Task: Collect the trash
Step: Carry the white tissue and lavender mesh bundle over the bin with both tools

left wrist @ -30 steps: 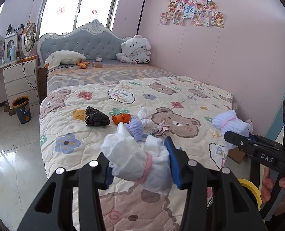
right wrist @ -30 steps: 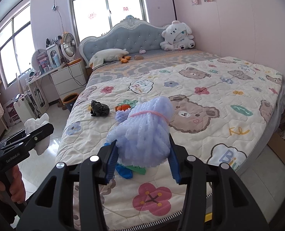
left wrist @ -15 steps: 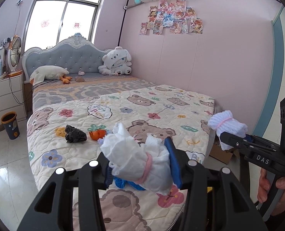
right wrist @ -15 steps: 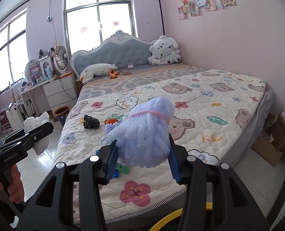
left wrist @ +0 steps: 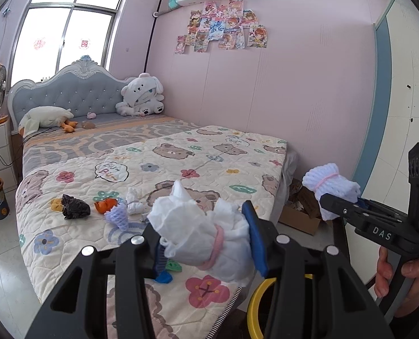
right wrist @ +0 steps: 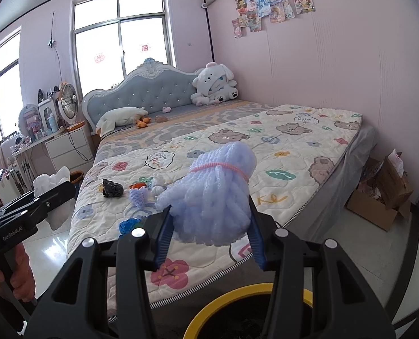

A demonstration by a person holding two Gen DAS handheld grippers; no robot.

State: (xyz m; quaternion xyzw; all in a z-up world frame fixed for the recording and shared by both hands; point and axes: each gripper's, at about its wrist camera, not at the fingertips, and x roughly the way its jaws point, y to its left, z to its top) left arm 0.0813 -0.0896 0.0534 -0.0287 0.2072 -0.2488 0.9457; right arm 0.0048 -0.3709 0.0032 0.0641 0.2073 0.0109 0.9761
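White tissue wad [left wrist: 206,234] clamped in left tongs [left wrist: 206,243]; lilac foam bundle [right wrist: 215,195] in right tongs [right wrist: 209,237]. Best released squarely over yellow-rimmed bin [right wrist: 237,296].

Pink walls [left wrist: 308,84], bright window [right wrist: 119,34], bed [right wrist: 294,141] with tufted headboard [left wrist: 76,96], glossy tiled floor [left wrist: 0,243].

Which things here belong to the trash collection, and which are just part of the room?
Job:
white wad in left gripper
lilac foam net bundle in right gripper
yellow-rimmed bin below
black crumpled bag, orange scrap, small lilac net on the quilt

Lying about:
plush bear
goose pillow
desk fan
cardboard box
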